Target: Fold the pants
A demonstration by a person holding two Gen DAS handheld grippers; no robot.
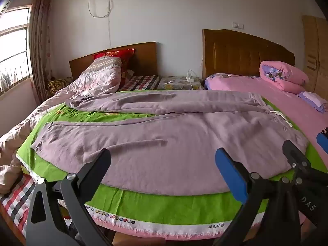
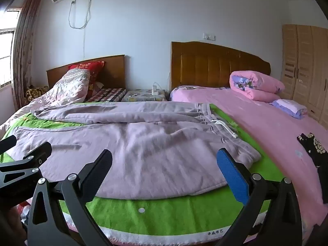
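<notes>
Holding both tools at the near edge of the bed, nothing gripped.

Item: left gripper point(image 1: 162, 164), lower centre of the left wrist view. Jaws spread wide, empty, hovering short of the cloth's near hem.

Item: right gripper point(image 2: 164, 165), lower centre of the right wrist view. Likewise wide open and empty.

Item: pants point(image 1: 164, 143), lilac, spread across the middle of both views on a green sheet point(image 1: 164, 203), laid flat, I judge, so the legs can be brought together. Long axis runs left to right. Waistband with white drawstring point(image 2: 225, 127) points to the right of the frame; leg ends point left. One leg lies nearer me, the other behind it toward the headboards, the two parting toward the left.

Item: pink quilt point(image 2: 266, 123), right of frame, beside the waistband.
</notes>
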